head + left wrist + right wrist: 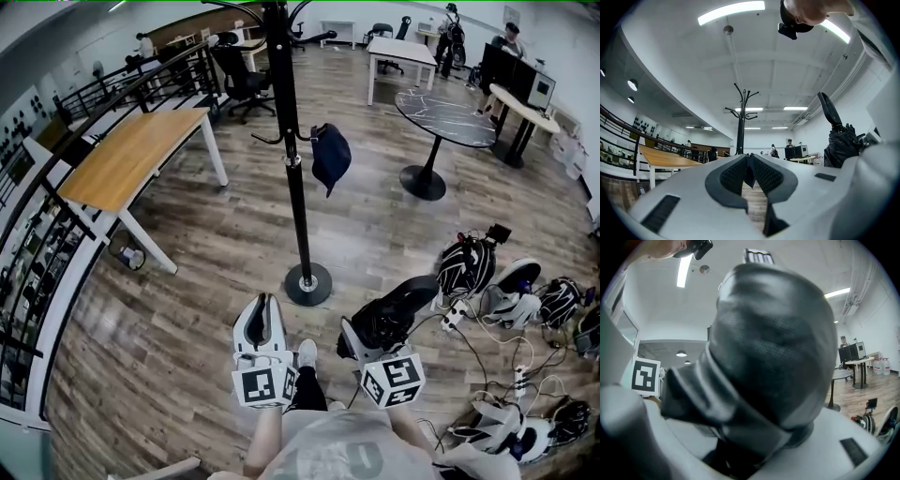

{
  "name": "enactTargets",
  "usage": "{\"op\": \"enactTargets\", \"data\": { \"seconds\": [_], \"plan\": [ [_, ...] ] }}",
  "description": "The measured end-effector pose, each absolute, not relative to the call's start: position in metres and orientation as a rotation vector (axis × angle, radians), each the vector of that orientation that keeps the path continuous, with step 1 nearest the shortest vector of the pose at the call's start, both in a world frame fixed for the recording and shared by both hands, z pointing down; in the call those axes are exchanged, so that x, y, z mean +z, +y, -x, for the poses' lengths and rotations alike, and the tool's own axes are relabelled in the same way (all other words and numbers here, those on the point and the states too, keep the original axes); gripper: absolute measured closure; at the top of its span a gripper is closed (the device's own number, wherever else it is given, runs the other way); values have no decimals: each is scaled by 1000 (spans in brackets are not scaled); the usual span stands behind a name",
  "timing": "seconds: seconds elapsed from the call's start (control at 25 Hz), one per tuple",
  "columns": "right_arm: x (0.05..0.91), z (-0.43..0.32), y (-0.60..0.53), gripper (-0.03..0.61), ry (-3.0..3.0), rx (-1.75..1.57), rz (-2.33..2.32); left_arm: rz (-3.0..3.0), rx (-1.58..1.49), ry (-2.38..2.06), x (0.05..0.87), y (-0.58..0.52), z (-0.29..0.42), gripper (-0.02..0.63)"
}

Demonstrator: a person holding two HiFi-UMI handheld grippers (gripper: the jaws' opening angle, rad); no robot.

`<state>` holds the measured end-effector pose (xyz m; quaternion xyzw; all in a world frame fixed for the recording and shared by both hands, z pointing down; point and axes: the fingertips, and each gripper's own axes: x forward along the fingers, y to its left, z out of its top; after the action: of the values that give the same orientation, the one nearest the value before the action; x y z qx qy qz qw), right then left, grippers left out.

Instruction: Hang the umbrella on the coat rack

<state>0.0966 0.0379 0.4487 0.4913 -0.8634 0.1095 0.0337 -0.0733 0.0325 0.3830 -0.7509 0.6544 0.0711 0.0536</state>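
The black coat rack (292, 169) stands on its round base on the wooden floor, straight ahead of me. A dark blue cap (330, 157) hangs from one of its lower hooks. My right gripper (367, 336) is shut on the folded black umbrella (398, 311), low and right of the rack's base. In the right gripper view the umbrella (773, 348) fills nearly the whole picture and hides the jaws. My left gripper (265, 302) is shut with nothing in it, just near the base. The left gripper view shows its pads (736, 176) together, with the coat rack (740, 126) beyond and the umbrella (840, 140) at right.
A wood-topped table (131, 155) and a black railing (37, 234) lie to the left. A round dark table (445, 117) stands at the right rear. Helmets and cables (487, 272) litter the floor at right. An office chair (239, 80), desks and people are at the back.
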Motion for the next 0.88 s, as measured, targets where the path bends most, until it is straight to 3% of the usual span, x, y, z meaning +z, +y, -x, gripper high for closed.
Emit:
{"op": "enactTargets", "data": {
  "seconds": [0.88],
  "plan": [
    [412, -3, -172, 304, -2589, 232, -1548, 2345, 230, 1859, 352, -191, 154, 552]
  ]
}}
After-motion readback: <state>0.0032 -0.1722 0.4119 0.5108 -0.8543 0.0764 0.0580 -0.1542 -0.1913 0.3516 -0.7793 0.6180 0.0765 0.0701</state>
